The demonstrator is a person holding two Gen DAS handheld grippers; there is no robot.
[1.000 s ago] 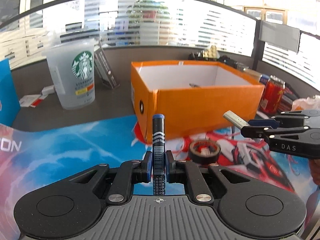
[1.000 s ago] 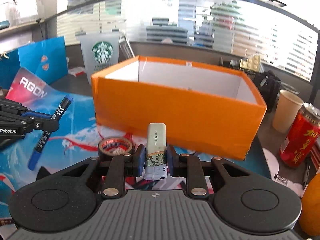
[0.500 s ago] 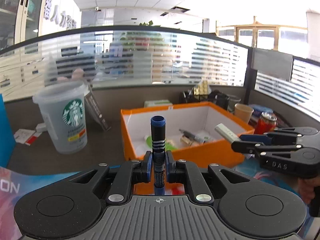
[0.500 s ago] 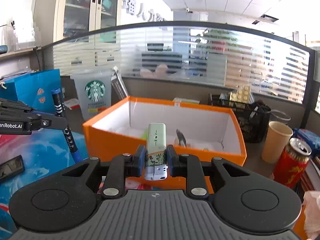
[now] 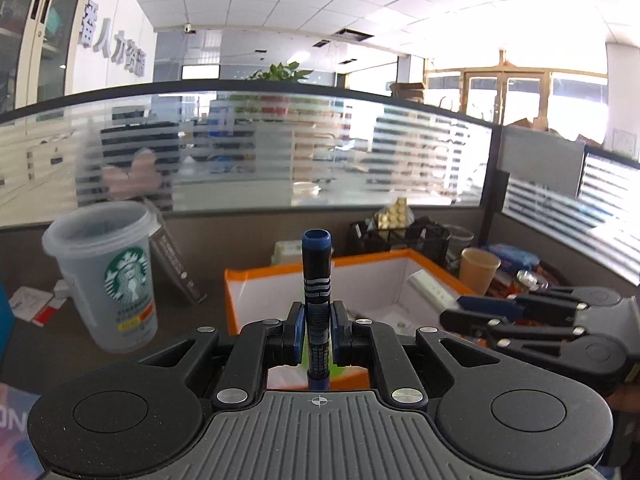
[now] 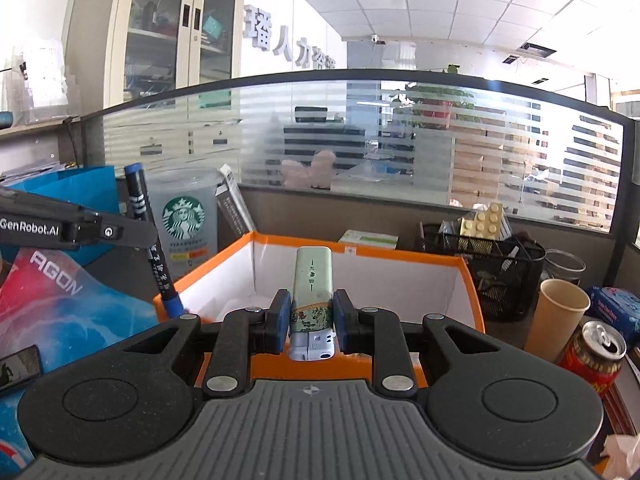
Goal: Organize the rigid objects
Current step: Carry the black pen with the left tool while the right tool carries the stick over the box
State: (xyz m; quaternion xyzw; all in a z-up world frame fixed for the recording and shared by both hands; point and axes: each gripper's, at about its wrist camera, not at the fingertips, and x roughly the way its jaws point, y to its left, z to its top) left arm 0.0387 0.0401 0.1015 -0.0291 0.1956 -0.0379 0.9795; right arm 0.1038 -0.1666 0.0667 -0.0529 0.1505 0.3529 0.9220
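Left gripper (image 5: 316, 330): closed on blue marker (image 5: 317, 280); marker upright between the blue pads, capped end up, lower end below the jaws, in front of the orange box (image 5: 280, 272).
Right gripper (image 6: 308, 316): closed on pale green lighter (image 6: 312, 280); lighter upright, white valve end just below the pads, in front of the box's near wall.
Orange box: open-topped, white inside, on the table (image 5: 192, 320); small items on its floor, too hidden to identify.
Starbucks cup (image 5: 108, 280): left of box, apart from it.
Paper cup (image 6: 560, 320) and red can (image 6: 596, 364): right of box, side by side.
Black mesh basket (image 6: 500, 276): behind box's right corner.
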